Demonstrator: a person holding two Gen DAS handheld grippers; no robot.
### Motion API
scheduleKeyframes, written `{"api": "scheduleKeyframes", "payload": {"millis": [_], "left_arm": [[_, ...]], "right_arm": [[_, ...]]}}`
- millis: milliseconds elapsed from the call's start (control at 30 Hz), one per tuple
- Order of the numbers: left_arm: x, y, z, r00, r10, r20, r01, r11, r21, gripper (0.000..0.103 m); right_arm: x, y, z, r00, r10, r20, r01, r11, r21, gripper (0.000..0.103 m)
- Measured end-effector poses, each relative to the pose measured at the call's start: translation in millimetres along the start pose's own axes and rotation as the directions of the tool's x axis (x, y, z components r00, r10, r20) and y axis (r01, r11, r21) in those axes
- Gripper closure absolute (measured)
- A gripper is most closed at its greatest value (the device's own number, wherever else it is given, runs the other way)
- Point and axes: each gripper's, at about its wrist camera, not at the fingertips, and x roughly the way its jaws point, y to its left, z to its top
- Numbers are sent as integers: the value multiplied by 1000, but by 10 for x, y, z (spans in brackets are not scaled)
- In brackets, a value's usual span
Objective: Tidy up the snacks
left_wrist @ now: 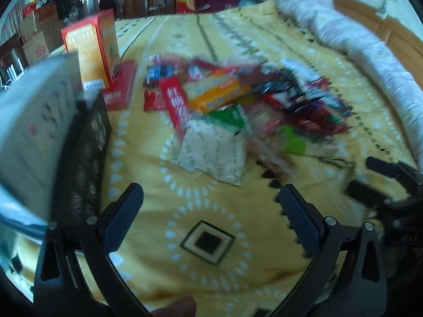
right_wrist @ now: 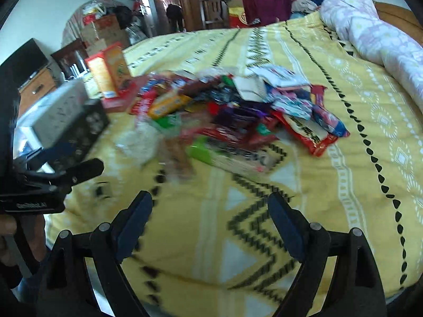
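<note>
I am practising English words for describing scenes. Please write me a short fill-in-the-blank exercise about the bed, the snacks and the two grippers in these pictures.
1. The heap of mixed snack packets lies on a patterned ____ bedspread.
2. The tall orange cardboard box stands ____, not flat.
3. The jaws of the left gripper and the right gripper are both ____.
4. The rolled pale quilt lies at the bed's edge, ____ from the heap.

Missing words: yellow; upright; open; apart

Glossy plastic snack packets (left_wrist: 238, 97), matt cardboard box (left_wrist: 91, 50), soft woven yellow blanket (left_wrist: 211, 206)
</note>
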Motion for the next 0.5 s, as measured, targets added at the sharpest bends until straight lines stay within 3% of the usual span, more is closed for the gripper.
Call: {"api": "scheduleKeyframes", "payload": {"millis": [233, 500], "left_arm": [[330, -5, -85, 998, 52, -34, -52, 999, 2, 0], [504, -38, -139, 995, 95, -35, -95, 996, -2, 0]], "right_arm": [[453, -219, 55, 999, -6, -43, 7, 1000, 29, 12], [651, -236, 21, 999, 5, -54, -3, 999, 33, 12]]}}
